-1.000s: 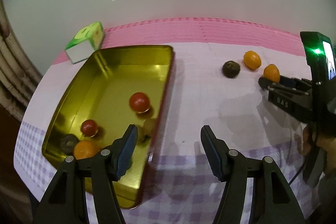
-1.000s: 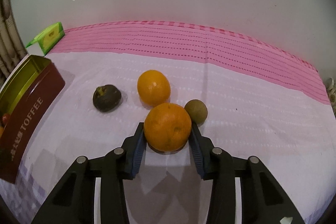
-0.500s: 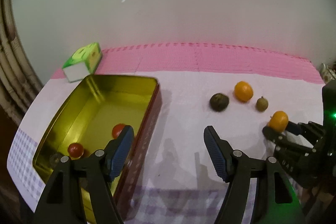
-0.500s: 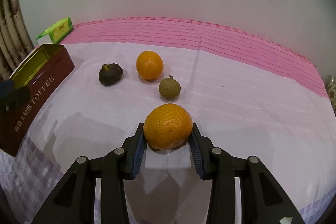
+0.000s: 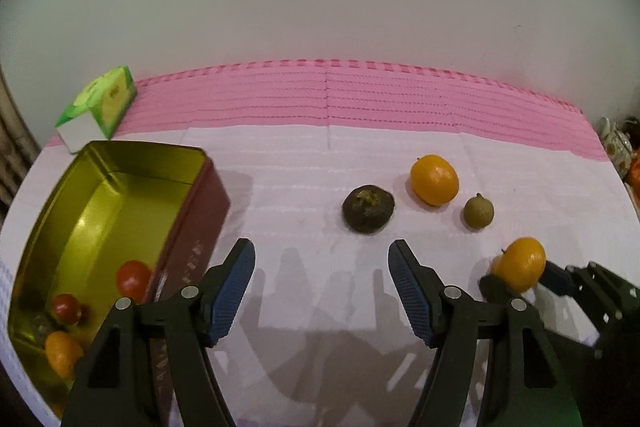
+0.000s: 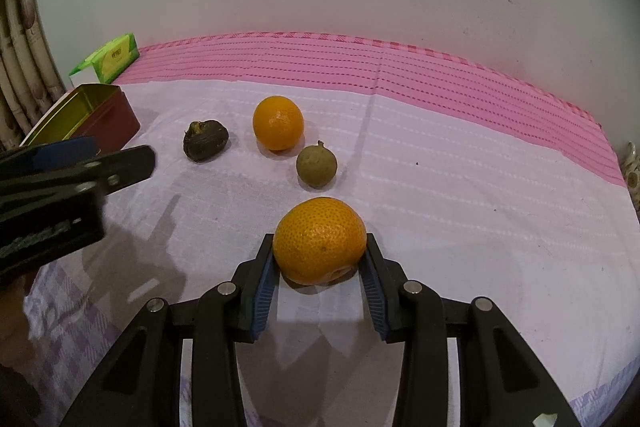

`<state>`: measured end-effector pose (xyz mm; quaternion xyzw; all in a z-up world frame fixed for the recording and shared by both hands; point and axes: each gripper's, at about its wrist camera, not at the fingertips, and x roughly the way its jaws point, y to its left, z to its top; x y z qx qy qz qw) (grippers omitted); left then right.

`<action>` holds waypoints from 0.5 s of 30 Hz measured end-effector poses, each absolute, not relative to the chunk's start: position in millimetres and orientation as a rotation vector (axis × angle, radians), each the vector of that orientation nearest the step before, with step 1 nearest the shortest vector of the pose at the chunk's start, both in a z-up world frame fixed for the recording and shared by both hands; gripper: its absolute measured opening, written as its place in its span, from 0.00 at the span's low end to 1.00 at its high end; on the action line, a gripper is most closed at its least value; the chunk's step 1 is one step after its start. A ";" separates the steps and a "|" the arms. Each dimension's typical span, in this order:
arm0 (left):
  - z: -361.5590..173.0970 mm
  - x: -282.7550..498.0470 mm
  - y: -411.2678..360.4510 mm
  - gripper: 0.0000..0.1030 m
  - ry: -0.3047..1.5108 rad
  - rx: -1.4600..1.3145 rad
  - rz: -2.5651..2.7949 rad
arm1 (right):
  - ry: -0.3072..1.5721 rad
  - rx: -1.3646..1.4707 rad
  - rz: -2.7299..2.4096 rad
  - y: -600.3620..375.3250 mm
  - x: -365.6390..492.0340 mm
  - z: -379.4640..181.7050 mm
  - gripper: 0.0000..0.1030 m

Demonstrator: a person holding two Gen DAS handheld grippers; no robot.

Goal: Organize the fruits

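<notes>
My right gripper (image 6: 319,259) is shut on an orange (image 6: 319,241), held just above the cloth; it also shows in the left wrist view (image 5: 519,262). A second orange (image 6: 278,123), a dark brown fruit (image 6: 205,145) and a small green-brown fruit (image 6: 316,165) lie beyond it. My left gripper (image 5: 322,273) is open and empty, in front of the dark fruit (image 5: 368,208). The gold toffee tin (image 5: 100,187) at left holds two red fruits (image 5: 133,279), an orange fruit (image 5: 62,353) and a dark one.
A green tissue box (image 5: 98,107) stands behind the tin by the wall. A pink-striped cloth (image 5: 360,95) covers the table's back. A patterned teapot (image 5: 616,147) sits at the far right edge. The left gripper appears at left in the right wrist view (image 6: 80,167).
My right gripper has lifted the orange and drawn it back from the other fruits. My left gripper has pulled back from the tin and swung right toward the loose fruits.
</notes>
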<state>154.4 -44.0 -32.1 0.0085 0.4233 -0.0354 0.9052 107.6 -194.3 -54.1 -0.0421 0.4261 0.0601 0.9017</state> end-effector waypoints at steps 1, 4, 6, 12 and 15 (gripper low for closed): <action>-33.2 156.3 -45.5 0.67 0.876 0.020 -0.079 | 0.881 -0.086 0.125 -194.8 107.4 -54.2 0.37; -34.3 158.2 -51.0 0.67 0.860 0.043 -0.107 | 0.881 -0.085 0.126 -195.1 107.4 -54.2 0.37; -34.9 159.9 -54.2 0.67 0.852 0.054 -0.124 | 0.881 -0.081 0.127 -195.7 107.2 -53.9 0.37; -39.0 172.7 -58.2 0.67 0.850 0.073 -0.147 | 0.880 -0.081 0.121 -195.0 106.1 -53.5 0.36; -40.6 181.8 -59.6 0.67 0.853 0.098 -0.157 | 0.878 -0.089 0.093 -194.8 106.1 -53.3 0.36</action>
